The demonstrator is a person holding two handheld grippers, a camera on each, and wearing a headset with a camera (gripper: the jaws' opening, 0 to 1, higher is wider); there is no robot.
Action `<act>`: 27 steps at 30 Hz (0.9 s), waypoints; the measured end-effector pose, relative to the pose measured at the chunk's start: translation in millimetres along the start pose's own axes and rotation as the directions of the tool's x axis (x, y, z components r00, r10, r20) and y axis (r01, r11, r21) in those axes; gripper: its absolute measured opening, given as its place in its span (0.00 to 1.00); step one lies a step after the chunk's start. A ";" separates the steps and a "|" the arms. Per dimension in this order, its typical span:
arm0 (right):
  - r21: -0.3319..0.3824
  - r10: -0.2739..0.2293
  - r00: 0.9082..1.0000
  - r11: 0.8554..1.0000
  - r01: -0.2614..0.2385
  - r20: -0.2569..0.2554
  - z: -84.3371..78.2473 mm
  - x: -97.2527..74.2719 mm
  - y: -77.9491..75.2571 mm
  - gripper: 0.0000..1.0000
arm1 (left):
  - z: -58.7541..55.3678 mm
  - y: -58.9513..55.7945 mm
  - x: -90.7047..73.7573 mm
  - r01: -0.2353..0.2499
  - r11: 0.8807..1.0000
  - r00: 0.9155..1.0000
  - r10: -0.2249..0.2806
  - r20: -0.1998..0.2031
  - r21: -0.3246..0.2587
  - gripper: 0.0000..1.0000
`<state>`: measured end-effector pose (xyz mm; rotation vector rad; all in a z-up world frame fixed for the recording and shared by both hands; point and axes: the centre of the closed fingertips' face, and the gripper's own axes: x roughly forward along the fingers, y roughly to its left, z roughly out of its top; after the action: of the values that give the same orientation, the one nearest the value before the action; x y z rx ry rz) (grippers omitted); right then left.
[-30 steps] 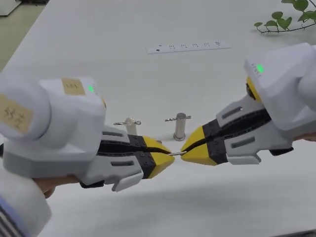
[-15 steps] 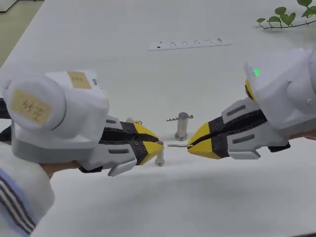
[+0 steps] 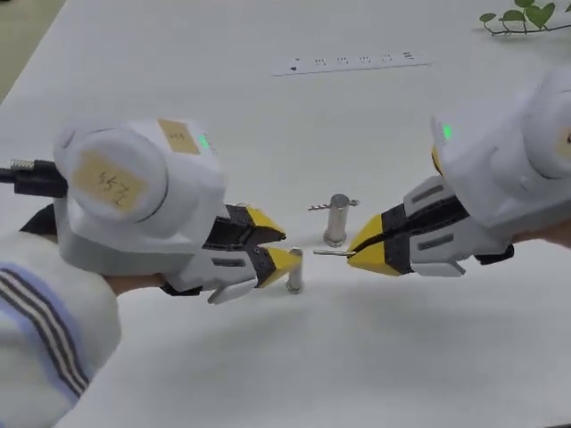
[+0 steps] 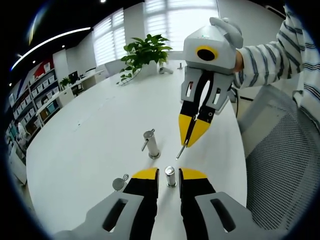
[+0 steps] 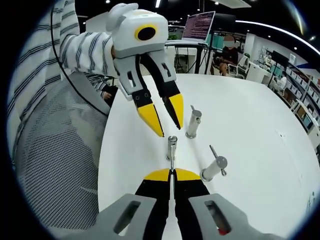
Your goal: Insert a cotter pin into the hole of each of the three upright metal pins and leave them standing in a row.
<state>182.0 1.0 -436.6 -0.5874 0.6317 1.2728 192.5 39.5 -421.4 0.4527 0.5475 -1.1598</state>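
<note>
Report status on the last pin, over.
Left claw open at the bare pin, standing. Right claw shut on cotter pin, tip just short of it. Other two pins already fitted. Nothing between.

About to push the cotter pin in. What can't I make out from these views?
- Hole in the bare pin: too small in all three views; its facing is unclear.
- Tip of the cotter pin versus that hole: the right gripper view looks along it, overlapping the pin.
- One finished pin: the left gripper covers it in the head view; its tongs hide the base in the left gripper view.
</note>
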 end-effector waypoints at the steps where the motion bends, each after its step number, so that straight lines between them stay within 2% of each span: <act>1: -0.003 0.001 1.000 1.000 -0.001 -0.002 0.0 1.0 -0.2 0.00 | -0.8 -0.4 1.0 0.003 1.000 1.000 -0.003 -0.003 0.004 0.13; 5: -0.008 0.007 1.000 1.000 -0.007 -0.006 -1.4 5.0 -2.7 0.00 | -4.3 -1.1 4.6 0.010 1.000 1.000 -0.010 -0.022 0.014 0.13; 9: -0.011 0.010 1.000 1.000 -0.010 -0.010 -1.9 7.8 -4.2 0.00 | -4.5 0.4 7.5 0.001 1.000 1.000 0.000 -0.023 0.010 0.15; 14: -0.015 0.015 1.000 1.000 -0.015 -0.009 -0.8 9.7 -1.6 0.00 | -7.2 -0.8 11.1 0.006 1.000 0.999 -0.005 -0.034 0.017 0.11; 18: -0.016 0.017 1.000 1.000 -0.017 -0.010 -1.5 10.5 -1.3 0.00 | -8.5 -0.9 12.3 0.004 1.000 0.999 -0.004 -0.034 0.013 0.08; 21: -0.016 0.017 1.000 1.000 -0.017 -0.012 -1.7 10.7 -1.2 0.00 | -9.5 -0.1 13.2 0.003 1.000 0.999 -0.004 -0.034 -0.011 0.06; 27: -0.022 0.022 1.000 0.999 -0.023 -0.014 -0.9 12.9 -0.5 0.00 | -9.1 -1.2 13.1 0.016 1.000 0.999 -0.016 -0.030 0.001 0.06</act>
<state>184.6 9.0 -446.4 -0.6093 0.6372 1.2996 193.7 35.0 -436.7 0.4679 0.5778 -1.1701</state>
